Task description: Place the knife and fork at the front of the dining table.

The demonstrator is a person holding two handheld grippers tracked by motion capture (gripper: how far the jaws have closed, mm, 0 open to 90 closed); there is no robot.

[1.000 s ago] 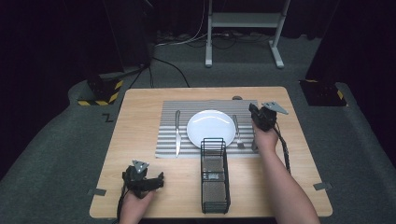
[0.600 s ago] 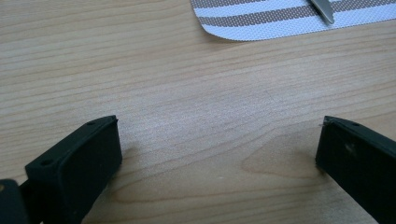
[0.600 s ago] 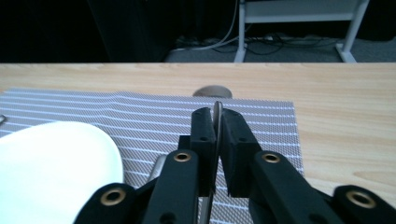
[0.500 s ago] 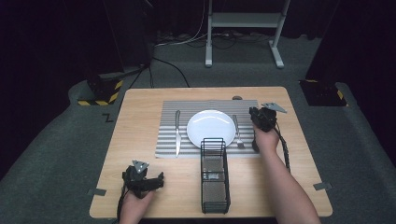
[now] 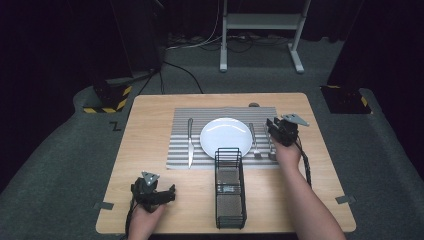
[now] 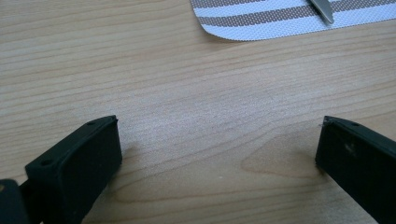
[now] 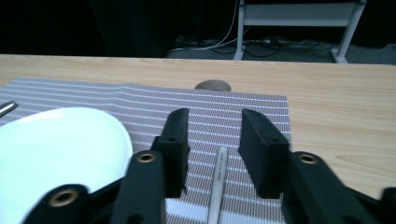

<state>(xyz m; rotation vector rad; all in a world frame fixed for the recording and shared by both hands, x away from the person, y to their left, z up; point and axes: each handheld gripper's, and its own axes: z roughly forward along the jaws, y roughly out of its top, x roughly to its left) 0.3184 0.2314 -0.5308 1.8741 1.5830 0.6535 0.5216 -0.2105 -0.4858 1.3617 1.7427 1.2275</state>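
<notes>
Right gripper [image 7: 214, 140]: you are holding it low over the right side of the striped placemat [image 5: 182, 150], jaws partly open and straddling the handle of a piece of cutlery [image 7: 217, 186] without clamping it.
Cutlery being worked: two pieces are lying side by side on the placemat just right of the white plate [image 5: 226, 137]; the one farther right [image 5: 270, 145] is sitting under your gripper. You cannot tell from these views whether it is a fork or a spoon.
Left gripper [image 6: 217, 154]: you are resting it near the table's [image 5: 150, 115] near left corner, jaws spread wide, holding nothing, with bare wood between them.
Knife [image 5: 190, 142]: lying on the placemat left of the plate.
Wire caddy [image 5: 230, 192]: standing near the table's near edge, just touching the placemat's near border.
Progress: judging by the layout, plate, knife and both right-hand pieces are already sitting in place; you are either releasing or about to grip that last piece.
</notes>
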